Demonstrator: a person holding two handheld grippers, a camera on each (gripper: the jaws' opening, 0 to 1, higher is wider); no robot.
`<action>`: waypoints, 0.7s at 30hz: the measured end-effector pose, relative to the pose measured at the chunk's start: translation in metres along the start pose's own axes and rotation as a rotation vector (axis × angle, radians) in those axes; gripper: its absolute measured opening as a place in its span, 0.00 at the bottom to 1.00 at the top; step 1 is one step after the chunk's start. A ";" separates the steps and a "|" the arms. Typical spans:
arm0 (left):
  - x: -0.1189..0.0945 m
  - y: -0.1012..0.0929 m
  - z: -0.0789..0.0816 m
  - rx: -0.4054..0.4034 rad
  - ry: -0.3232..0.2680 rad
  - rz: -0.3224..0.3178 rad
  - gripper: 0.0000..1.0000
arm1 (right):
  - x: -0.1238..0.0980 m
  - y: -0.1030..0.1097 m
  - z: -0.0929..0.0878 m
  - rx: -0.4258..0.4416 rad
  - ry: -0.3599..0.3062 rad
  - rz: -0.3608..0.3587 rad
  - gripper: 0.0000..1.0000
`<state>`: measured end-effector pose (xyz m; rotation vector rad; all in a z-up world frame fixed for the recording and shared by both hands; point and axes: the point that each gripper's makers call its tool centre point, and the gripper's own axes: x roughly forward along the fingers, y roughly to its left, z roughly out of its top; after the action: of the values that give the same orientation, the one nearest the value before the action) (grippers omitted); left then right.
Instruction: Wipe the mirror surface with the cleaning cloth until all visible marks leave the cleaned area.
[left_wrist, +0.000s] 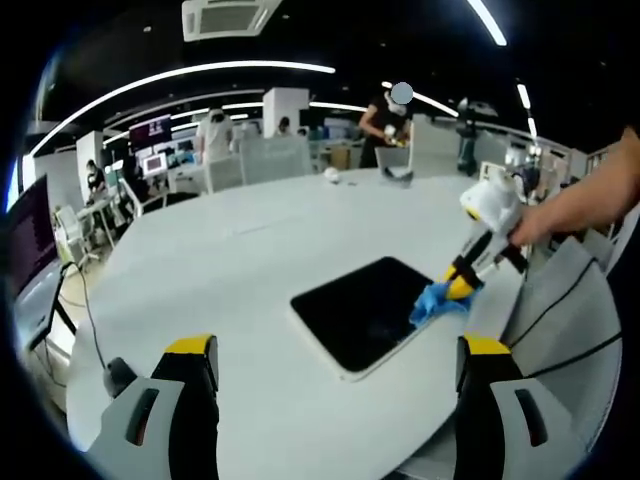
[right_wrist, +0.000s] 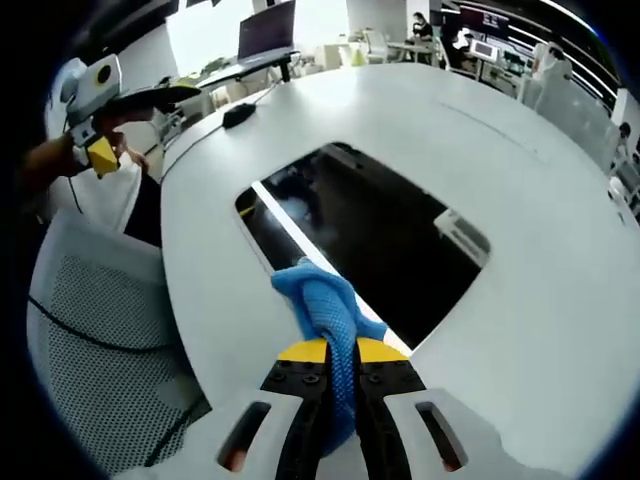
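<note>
Right gripper view: the right gripper (right_wrist: 341, 352) rises from the bottom centre of the frame, its yellow-tipped jaws pinched together on a blue cleaning cloth (right_wrist: 322, 305). The cloth bunches up beyond the tips and rests on the near edge of the mirror (right_wrist: 385, 235), a dark rounded rectangle lying flat on the white table (right_wrist: 540, 200). A bright strip of reflected light runs along the mirror's left side. In the upper left of the frame the left gripper (right_wrist: 98, 88) is held by a hand, off the table's edge. A grey mesh chair (right_wrist: 95, 320) fills the lower left.

In the left gripper view, the left gripper (left_wrist: 338, 362) shows its two jaws standing wide apart at the bottom of the frame, with nothing between them. The mirror (left_wrist: 372, 310) lies at centre right on the table (left_wrist: 230, 260), and the cloth (left_wrist: 438, 303) sits on its right corner, under the right gripper (left_wrist: 462, 285), which comes in from the right edge in a person's hand (left_wrist: 545, 220). People (left_wrist: 214, 135) stand among desks in the upper background.
</note>
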<state>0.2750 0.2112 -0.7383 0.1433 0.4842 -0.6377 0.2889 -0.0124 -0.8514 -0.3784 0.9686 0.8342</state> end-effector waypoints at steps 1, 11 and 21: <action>0.000 0.000 0.000 0.001 0.001 0.000 0.99 | 0.000 0.000 0.000 0.001 0.000 0.000 0.04; 0.001 -0.004 0.001 0.006 0.003 -0.009 0.99 | -0.007 -0.009 -0.010 0.010 0.017 -0.015 0.04; 0.001 -0.007 0.001 0.013 0.000 -0.016 0.99 | -0.010 -0.013 -0.014 0.006 0.031 -0.027 0.04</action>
<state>0.2719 0.2042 -0.7378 0.1517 0.4815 -0.6563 0.2880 -0.0344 -0.8515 -0.3996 0.9926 0.8026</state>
